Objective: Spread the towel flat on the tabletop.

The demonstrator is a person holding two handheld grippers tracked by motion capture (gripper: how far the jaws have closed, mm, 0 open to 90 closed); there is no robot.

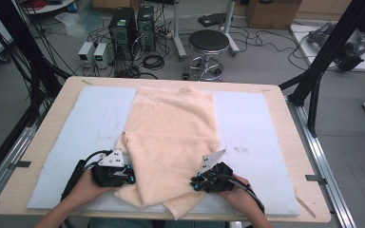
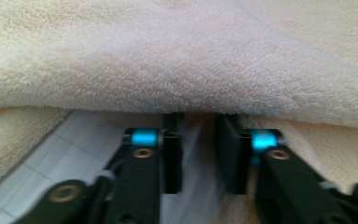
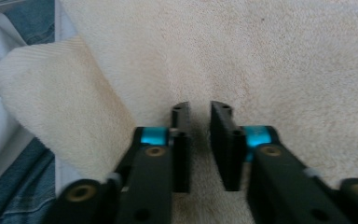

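Terry towel (image 1: pixel 171 133) spread lengthwise on bench (image 1: pixel 285 107), near end rumpled, unfolded; left claw (image 2: pixel 199 140) and right claw (image 3: pixel 199 135) both slightly open, gripping nothing yet.

Both hands reached in from the near edge. The left gripper (image 1: pixel 115 172) and right gripper (image 1: pixel 212 176) sat low, pointing inward toward each other, each with jaws slightly parted.
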